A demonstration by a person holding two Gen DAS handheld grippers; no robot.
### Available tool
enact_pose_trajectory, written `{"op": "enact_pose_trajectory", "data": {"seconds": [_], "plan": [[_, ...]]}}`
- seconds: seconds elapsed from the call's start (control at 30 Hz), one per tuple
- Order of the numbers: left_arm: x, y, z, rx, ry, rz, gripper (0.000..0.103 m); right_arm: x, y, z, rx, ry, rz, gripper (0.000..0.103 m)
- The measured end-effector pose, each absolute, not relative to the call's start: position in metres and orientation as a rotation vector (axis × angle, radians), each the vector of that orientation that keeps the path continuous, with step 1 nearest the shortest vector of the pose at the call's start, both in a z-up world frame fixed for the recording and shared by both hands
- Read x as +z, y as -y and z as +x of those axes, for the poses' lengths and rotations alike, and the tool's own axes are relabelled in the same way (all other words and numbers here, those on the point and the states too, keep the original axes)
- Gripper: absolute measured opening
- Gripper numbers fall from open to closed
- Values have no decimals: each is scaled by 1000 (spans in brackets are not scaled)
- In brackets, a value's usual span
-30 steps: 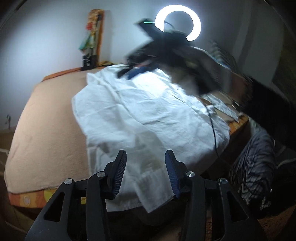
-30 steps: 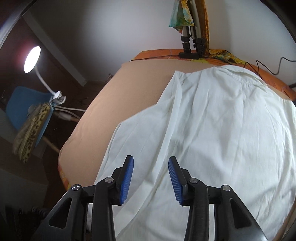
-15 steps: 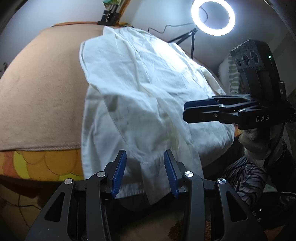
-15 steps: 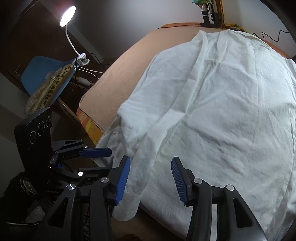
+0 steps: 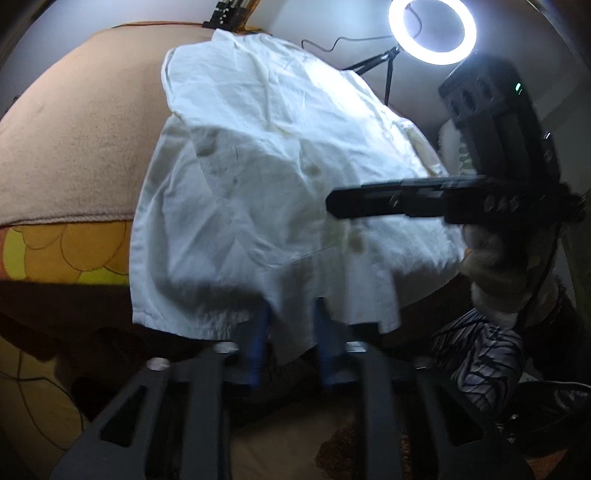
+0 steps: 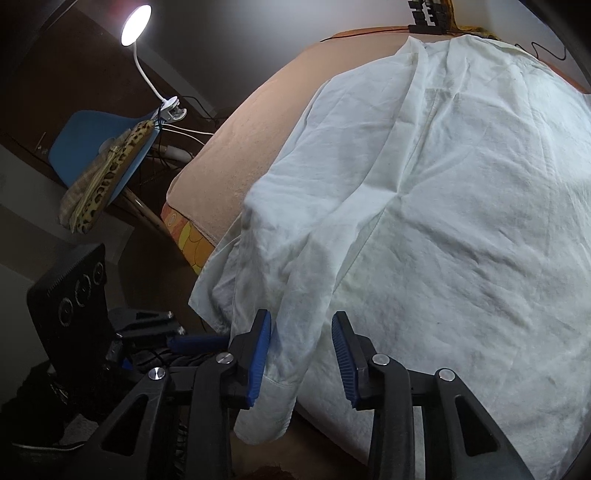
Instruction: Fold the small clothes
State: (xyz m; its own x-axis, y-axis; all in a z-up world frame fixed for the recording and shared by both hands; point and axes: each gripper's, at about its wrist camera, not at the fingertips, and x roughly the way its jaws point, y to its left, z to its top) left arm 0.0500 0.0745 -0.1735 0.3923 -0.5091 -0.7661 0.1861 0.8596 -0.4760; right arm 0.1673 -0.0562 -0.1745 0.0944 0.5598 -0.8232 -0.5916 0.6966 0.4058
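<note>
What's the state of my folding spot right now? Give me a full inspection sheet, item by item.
Surface: peach blanket over an orange flowered sheet.
Job's things: white shirt spread out, its sleeve hanging over the near edge.
Clutter: leopard-print pouch on a blue chair beside the surface.
Grippers: left gripper has just been closing with the shirt's hem between its jaws, but it is too blurred to judge the grip. The right gripper has also been closing; the sleeve is between its jaws, not yet pinched.
Cables: black cable at the far edge; white cables by the chair.
Surroundings: ring light, clip lamp.
</note>
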Motion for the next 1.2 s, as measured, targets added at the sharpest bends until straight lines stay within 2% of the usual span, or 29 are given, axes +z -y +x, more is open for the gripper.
{"op": "enact_pose_trajectory", "data": {"seconds": [0.17, 0.33, 0.5, 0.57, 0.67, 0.73, 0.83, 0.9, 1.03, 1.07, 1.1, 1.13, 1.2], "plan": [[-173, -86, 49, -458, -1049, -403, 1, -174, 56, 166, 849, -1197, -18, 35], [-153, -94, 45, -459, -970, -419, 1, -179, 55, 165, 886, -1221, 38, 18], [-123, -123, 34, -418, -895, -434, 1, -177, 53, 165, 971, -1242, 184, 16], [-116, -131, 29, -383, -879, -401, 1, -174, 48, 160, 986, -1228, 154, 16], [-129, -131, 33, -331, -933, -346, 1, -175, 41, 152, 851, -1209, -50, 26], [-137, -126, 36, -338, -963, -329, 1, -171, 41, 147, 804, -1171, -125, 40], [-135, -119, 35, -345, -960, -304, 1, -158, 45, 142, 739, -1093, -176, 50], [-132, -118, 34, -356, -955, -302, 1, -149, 43, 144, 735, -1071, -167, 53], [-134, -111, 35, -367, -963, -288, 1, -148, 25, 155, 692, -1059, -206, 52], [-135, -109, 35, -370, -968, -288, 1, -150, 16, 156, 682, -1061, -236, 52], [-137, -107, 35, -369, -974, -284, 1, -154, 9, 157, 673, -1064, -275, 46], [-139, -106, 35, -369, -979, -280, 1, -160, 5, 157, 666, -1068, -319, 34], [-142, -106, 36, -359, -986, -269, 1, -167, 1, 158, 631, -1067, -397, 24]]}}
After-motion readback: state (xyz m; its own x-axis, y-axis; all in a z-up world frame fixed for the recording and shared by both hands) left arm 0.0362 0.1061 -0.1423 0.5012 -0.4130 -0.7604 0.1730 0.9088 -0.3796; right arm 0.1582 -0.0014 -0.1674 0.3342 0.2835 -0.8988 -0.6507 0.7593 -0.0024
